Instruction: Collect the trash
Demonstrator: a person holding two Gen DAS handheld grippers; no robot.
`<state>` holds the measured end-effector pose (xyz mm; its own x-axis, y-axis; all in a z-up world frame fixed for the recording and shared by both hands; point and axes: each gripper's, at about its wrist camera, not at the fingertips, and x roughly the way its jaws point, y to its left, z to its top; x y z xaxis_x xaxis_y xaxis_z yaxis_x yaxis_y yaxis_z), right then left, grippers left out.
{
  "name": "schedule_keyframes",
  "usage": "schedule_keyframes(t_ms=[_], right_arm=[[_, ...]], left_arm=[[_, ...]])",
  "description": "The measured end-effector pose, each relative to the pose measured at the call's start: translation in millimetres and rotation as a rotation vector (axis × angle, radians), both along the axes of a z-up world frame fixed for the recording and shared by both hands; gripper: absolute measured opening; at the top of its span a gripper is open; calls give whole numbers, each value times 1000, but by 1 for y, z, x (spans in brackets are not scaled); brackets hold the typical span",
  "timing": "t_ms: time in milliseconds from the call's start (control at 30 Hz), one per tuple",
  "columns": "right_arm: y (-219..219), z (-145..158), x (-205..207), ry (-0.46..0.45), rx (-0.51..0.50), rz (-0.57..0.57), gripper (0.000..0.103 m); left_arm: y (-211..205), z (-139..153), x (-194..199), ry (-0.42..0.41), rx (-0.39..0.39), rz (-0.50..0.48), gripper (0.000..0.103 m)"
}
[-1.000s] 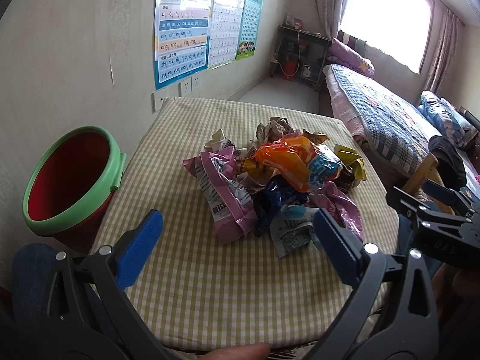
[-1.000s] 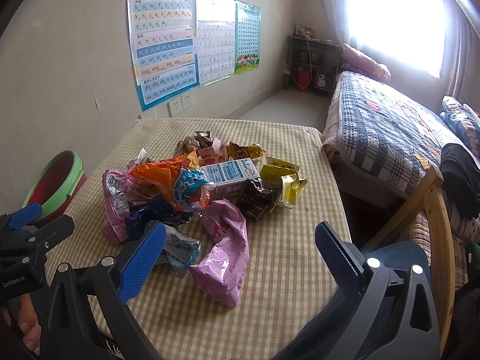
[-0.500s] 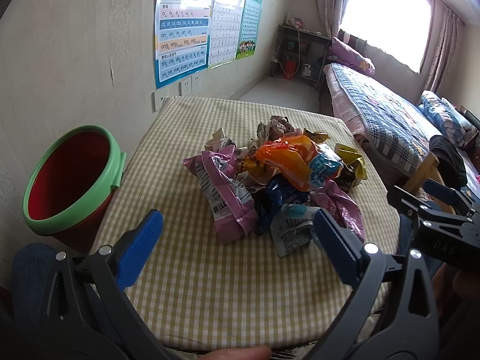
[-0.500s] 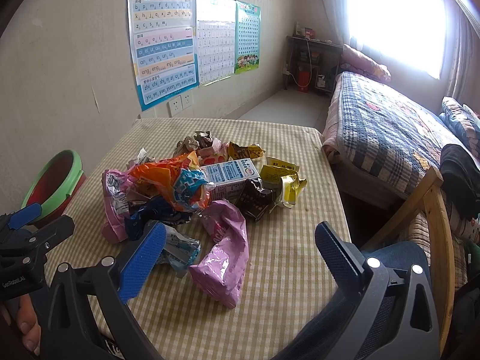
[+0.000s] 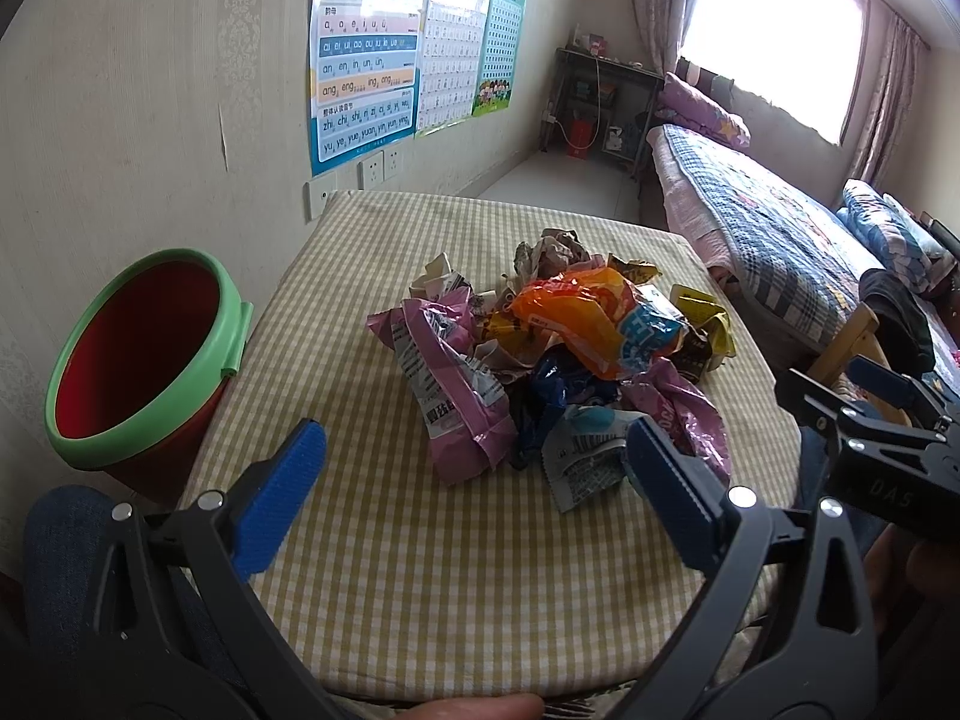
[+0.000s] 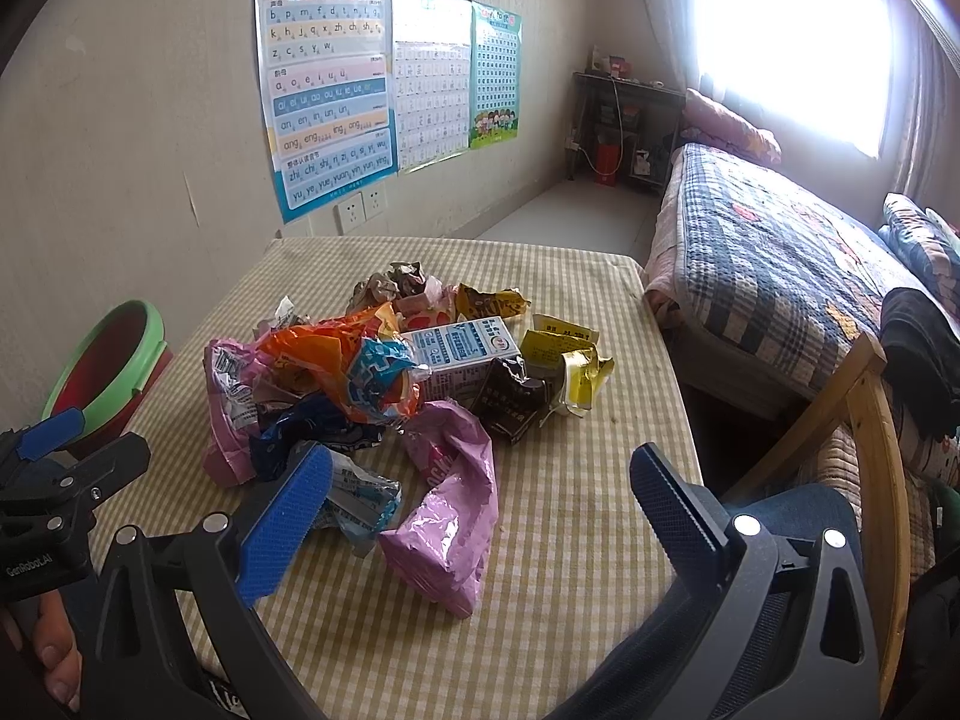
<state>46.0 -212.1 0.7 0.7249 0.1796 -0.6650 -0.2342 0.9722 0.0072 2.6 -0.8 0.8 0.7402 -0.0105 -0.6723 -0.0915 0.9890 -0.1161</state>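
Observation:
A heap of crumpled wrappers point(image 5: 558, 360) lies mid-table: pink bags, an orange bag point(image 6: 336, 354), a white carton point(image 6: 465, 351), yellow and brown packets. A red bin with a green rim point(image 5: 144, 354) stands off the table's left edge. My left gripper point(image 5: 474, 474) hovers open over the near side of the checked tablecloth point(image 5: 480, 588), short of the heap, nothing between its blue pads. My right gripper point(image 6: 480, 498) is open too, low over a pink bag point(image 6: 450, 516) at the heap's near edge. Each gripper shows at the other view's edge.
The table stands against a wall with posters point(image 6: 327, 90) and sockets. A bed with a plaid quilt point(image 6: 774, 240) runs along the right. A wooden chair back point(image 6: 876, 438) with dark clothing stands by the table's right corner. A person's hand point(image 6: 54, 660) holds the left gripper.
Almost nothing has moved; both grippers have stayed open and hover in nearly the same place, and the heap is undisturbed.

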Motion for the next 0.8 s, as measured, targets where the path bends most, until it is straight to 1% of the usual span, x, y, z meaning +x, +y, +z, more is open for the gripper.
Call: schedule_keyframes(t_ms=[800], right_arm=[[1, -2, 2, 6, 0, 1, 96]], left_arm=[[2, -3, 0, 4, -1, 2, 98]])
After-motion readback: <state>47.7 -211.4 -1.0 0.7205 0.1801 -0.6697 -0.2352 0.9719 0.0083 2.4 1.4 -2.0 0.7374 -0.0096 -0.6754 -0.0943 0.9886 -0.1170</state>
